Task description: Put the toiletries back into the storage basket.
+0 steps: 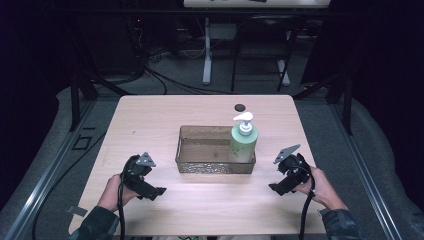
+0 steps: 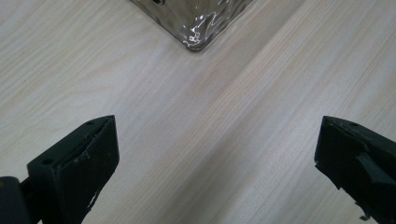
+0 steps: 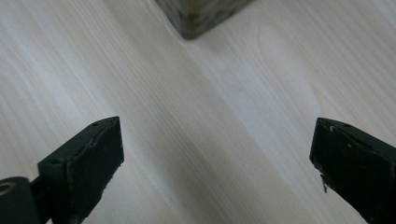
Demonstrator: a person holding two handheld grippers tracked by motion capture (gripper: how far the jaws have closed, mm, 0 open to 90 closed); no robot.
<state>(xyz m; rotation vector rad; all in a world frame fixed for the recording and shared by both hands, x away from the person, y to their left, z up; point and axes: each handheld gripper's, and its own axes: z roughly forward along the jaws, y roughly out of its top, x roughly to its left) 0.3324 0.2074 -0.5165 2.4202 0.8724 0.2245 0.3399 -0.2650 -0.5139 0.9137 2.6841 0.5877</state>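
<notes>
Green soap bottle (image 1: 243,141) standing in the clear tray (image 1: 215,166), seen from above; gripper views add one tray corner (image 2: 198,37) each, both grippers' jaws wide apart, empty

A pale wooden table (image 1: 150,120) stands on grey carpeted floor (image 1: 45,145) in a dark room, lit from above so that the surroundings fall into shadow. Behind it, black cables (image 1: 165,80) trail across the floor between the white leg (image 1: 207,55) and dark frame legs (image 1: 260,55) of another table (image 1: 255,3).
</notes>
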